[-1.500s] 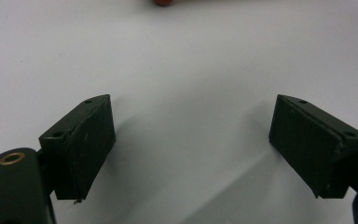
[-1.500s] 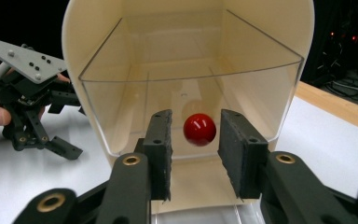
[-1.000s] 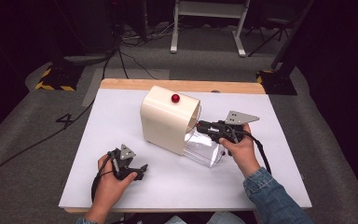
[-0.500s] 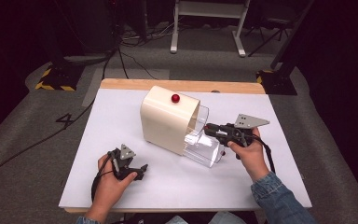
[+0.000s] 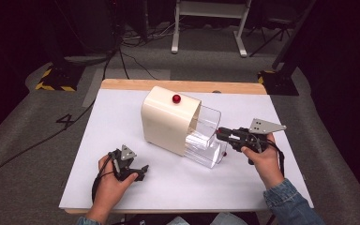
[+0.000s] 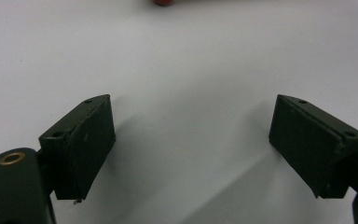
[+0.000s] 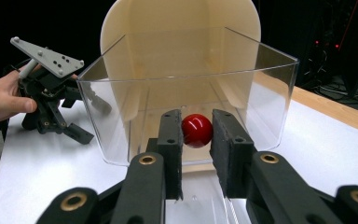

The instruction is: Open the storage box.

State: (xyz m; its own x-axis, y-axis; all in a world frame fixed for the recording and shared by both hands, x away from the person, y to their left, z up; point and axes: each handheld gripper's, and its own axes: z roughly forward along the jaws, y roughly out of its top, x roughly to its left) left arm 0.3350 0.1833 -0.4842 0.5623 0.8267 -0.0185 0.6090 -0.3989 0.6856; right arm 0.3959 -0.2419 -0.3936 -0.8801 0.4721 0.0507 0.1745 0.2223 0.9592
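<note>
A cream housing (image 5: pixel 168 123) with a red knob on top (image 5: pixel 176 99) stands mid-table. A clear plastic drawer (image 5: pixel 206 138) sticks out of its right side. My right gripper (image 5: pixel 221 134) is at the drawer's front, level, shut on the drawer's red ball knob (image 7: pixel 197 130), which sits between the pads (image 7: pixel 172 140) of the right gripper (image 7: pixel 196 120). Through the clear drawer (image 7: pixel 121 107) the cream housing (image 7: pixel 177 28) shows behind. My left gripper (image 5: pixel 139 171) rests on the white table (image 5: pixel 117 117) at the front left, jaws wide open on nothing; the left gripper (image 6: pixel 191 123) looks at bare table top.
The table's wooden back edge (image 5: pixel 183 86) runs behind the housing. Cables and a white stand (image 5: pixel 211 18) lie on the floor beyond. In the right gripper view, a hand holds the left gripper (image 7: pixel 51 105) left of the drawer.
My right gripper has moved to the right with the red knob in it, drawing the clear drawer further out of the cream housing. The left gripper has stayed put.
</note>
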